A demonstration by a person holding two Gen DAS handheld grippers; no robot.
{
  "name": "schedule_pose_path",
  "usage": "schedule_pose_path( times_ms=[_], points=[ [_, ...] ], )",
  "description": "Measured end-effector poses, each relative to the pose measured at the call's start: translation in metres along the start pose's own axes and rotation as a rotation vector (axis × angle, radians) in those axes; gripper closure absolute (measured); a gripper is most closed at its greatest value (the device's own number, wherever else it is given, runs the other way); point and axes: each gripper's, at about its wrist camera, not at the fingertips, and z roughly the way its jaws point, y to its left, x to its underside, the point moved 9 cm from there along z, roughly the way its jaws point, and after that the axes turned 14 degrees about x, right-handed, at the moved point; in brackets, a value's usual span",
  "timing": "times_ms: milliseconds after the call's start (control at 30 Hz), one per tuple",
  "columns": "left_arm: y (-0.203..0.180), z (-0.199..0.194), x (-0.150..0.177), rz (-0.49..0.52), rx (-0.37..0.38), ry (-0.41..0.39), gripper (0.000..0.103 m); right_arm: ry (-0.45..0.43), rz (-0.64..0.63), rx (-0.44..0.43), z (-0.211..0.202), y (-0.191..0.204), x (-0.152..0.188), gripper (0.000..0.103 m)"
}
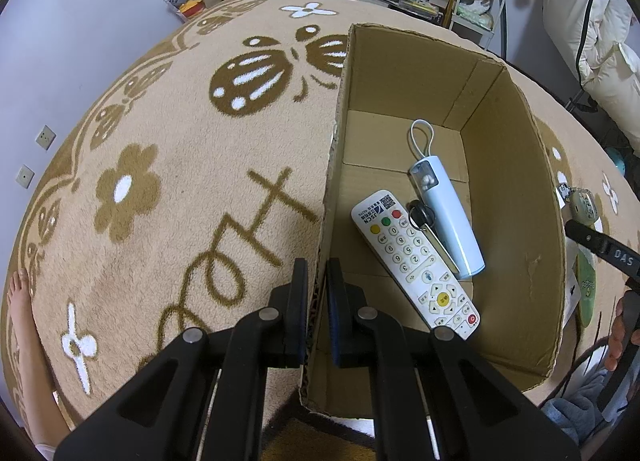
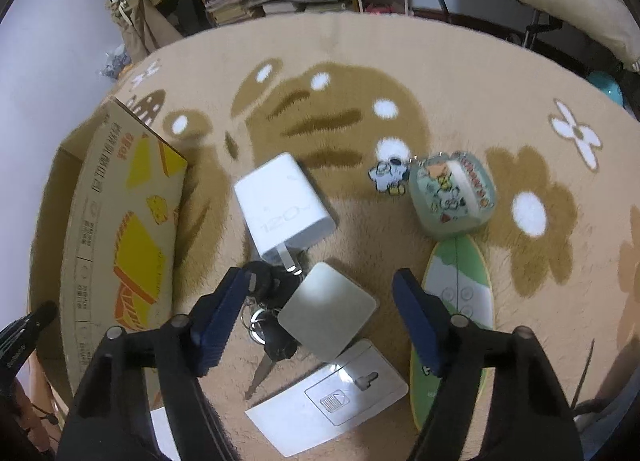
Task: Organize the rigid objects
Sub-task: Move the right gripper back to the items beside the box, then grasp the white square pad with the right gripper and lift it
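The left fingers pinched the box wall; the right fingers hung wide open, empty, over a square tile. Best to lower squarely, avoiding the keys and charger.

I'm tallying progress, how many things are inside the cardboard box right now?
3 visible: the white remote along the cardboard box floor, the pale blue tube beside it, and a dark key wedged between them. More may hide beneath.
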Motion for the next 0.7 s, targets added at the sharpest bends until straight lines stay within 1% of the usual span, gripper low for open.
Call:
schedule_pose_path(
  times_ms=[33, 100, 333, 467, 700],
  points=[
    [0.000, 0.000, 0.000, 0.001, -0.001, 0.000, 0.095, 0.006, -0.003, 0.000, 0.002, 0.001, 0.001, 0.030],
    [0.000, 0.000, 0.000, 0.001, 0.000, 0.000, 0.095, 0.022, -0.018, 0.012, 0.006, 0.003, 0.004, 0.035],
    [-0.001, 0.000, 0.000, -0.002, 0.003, 0.000, 0.095, 0.064, -0.054, 0.078, 0.019, 0.006, 0.012, 0.035],
    [-0.001, 0.000, 0.000, 0.000, 0.001, 0.000, 0.094, 0.085, -0.100, 0.126, 0.027, 0.010, 0.018, 0.035],
    [-0.001, 0.001, 0.000, 0.002, 0.001, 0.000, 0.094, 0.052, -0.098, 0.173, 0.034, 0.016, 0.012, 0.035]
  ],
)
